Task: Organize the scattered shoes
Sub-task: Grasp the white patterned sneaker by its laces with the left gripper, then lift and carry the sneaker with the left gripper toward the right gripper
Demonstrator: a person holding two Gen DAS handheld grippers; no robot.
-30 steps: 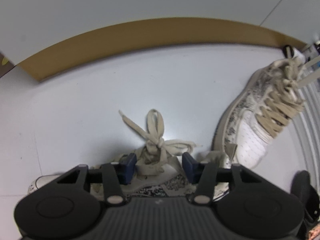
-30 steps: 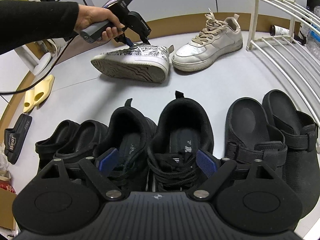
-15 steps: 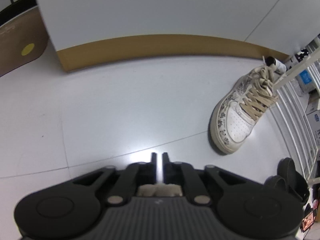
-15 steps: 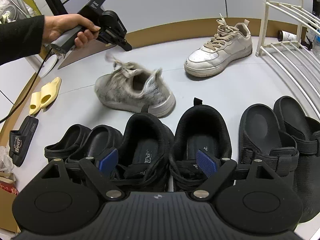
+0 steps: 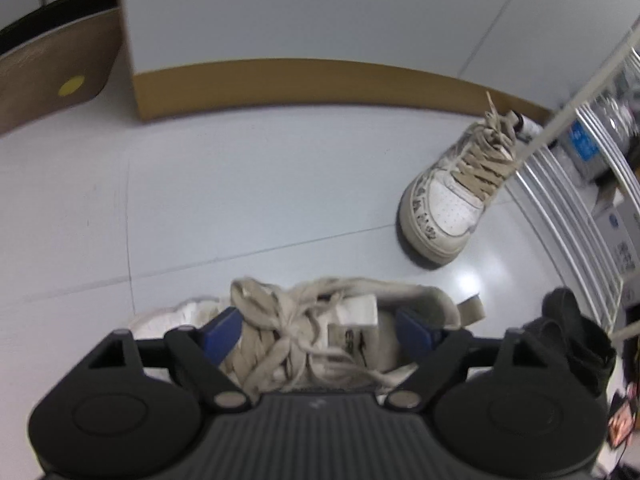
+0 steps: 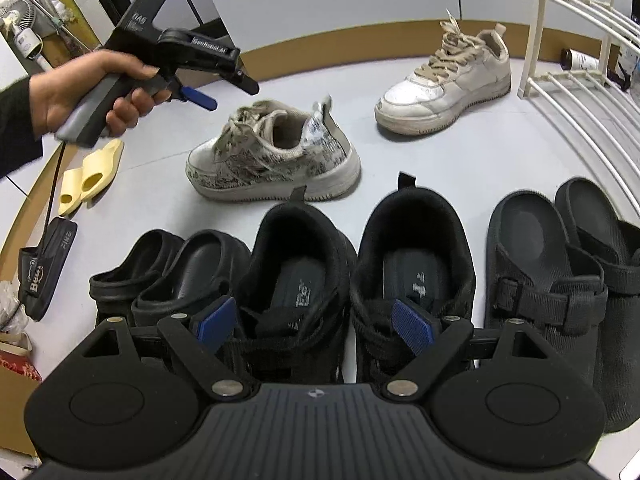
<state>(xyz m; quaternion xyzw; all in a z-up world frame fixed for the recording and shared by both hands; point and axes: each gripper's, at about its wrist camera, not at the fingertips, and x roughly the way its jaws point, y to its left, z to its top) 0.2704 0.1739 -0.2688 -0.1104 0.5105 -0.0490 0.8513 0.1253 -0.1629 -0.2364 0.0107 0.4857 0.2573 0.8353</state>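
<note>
Row at front: clogs (image 6: 168, 276), black sneakers (image 6: 360, 264), sandals (image 6: 560, 264), paired, done.
Left: printed sneaker (image 6: 276, 160) upright behind row; its mate (image 6: 448, 84) well apart near rack (image 6: 568, 92); slippers (image 6: 90, 180) and slide (image 6: 46, 264) loose.
Left gripper (image 6: 224, 88) opening above sneaker, empty.
Right gripper (image 6: 316, 324) wide, empty.
</note>
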